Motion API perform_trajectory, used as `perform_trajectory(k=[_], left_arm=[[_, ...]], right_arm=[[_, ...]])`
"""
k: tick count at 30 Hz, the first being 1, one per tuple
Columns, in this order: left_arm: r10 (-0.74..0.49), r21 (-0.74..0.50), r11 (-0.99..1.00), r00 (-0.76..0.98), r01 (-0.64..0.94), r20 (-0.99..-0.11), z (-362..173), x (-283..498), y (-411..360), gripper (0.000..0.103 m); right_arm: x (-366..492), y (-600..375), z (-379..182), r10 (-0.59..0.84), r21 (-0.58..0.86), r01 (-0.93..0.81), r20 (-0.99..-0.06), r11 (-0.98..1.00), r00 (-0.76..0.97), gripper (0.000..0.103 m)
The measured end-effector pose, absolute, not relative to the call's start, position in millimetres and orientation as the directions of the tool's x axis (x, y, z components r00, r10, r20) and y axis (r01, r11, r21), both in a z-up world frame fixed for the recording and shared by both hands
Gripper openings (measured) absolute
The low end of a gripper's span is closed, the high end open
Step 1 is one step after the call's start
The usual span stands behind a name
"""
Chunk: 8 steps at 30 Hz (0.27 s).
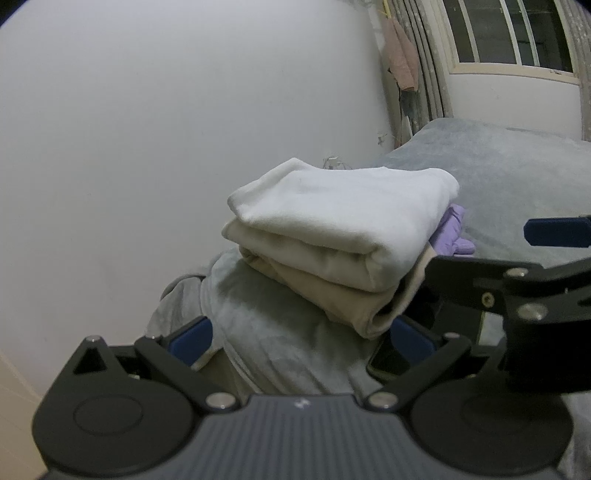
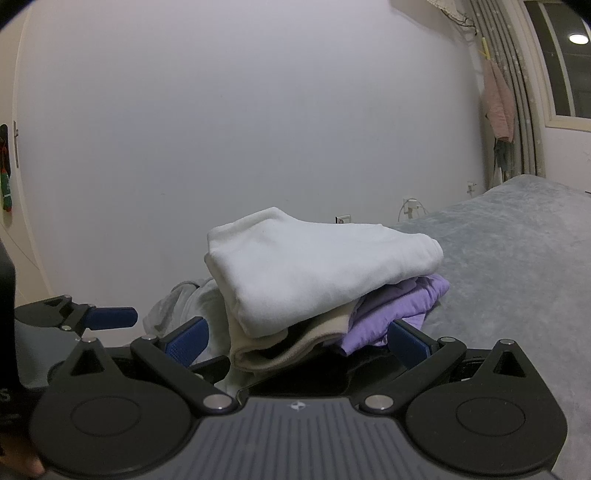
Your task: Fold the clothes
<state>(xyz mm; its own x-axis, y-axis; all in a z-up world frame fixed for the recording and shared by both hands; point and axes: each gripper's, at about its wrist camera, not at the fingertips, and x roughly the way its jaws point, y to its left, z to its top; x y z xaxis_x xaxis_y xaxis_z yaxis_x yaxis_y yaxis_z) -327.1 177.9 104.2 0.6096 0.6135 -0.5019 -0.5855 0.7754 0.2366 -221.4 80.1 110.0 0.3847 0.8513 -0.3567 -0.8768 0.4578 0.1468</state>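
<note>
A stack of folded clothes lies on the grey blanket (image 1: 280, 332) of a bed. A white garment (image 1: 343, 218) (image 2: 314, 266) is on top, a beige one (image 1: 351, 299) (image 2: 280, 350) lies under it, and a purple one (image 1: 452, 229) (image 2: 402, 306) sticks out at the right. My left gripper (image 1: 300, 341) is open, its blue pads (image 1: 190, 339) apart at the stack's near corner. My right gripper (image 2: 297, 341) is open too, with the stack's near edge between its pads (image 2: 406, 341). Each gripper shows in the other's view: the right fingers (image 1: 557, 230) and the left fingers (image 2: 110, 317).
A plain white wall (image 2: 258, 129) rises behind the bed, with sockets and a charger (image 2: 410, 206) low on it. Curtains (image 2: 517, 110), hanging pink cloth (image 1: 400, 55) and a window (image 1: 517, 33) stand at the right. Something dark (image 2: 314, 380) lies under the stack's near edge.
</note>
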Motion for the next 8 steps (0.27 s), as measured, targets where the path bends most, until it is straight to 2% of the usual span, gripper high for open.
perform_trajectory(k=[8], left_arm=[[0.621,0.244,0.770,0.606,-0.589,-0.497,104.3,-326.1,177.6,0.103]], right_arm=[[-222.7,80.7,109.3,0.851,0.144,-0.878,-0.358,0.457,0.384,0.103]])
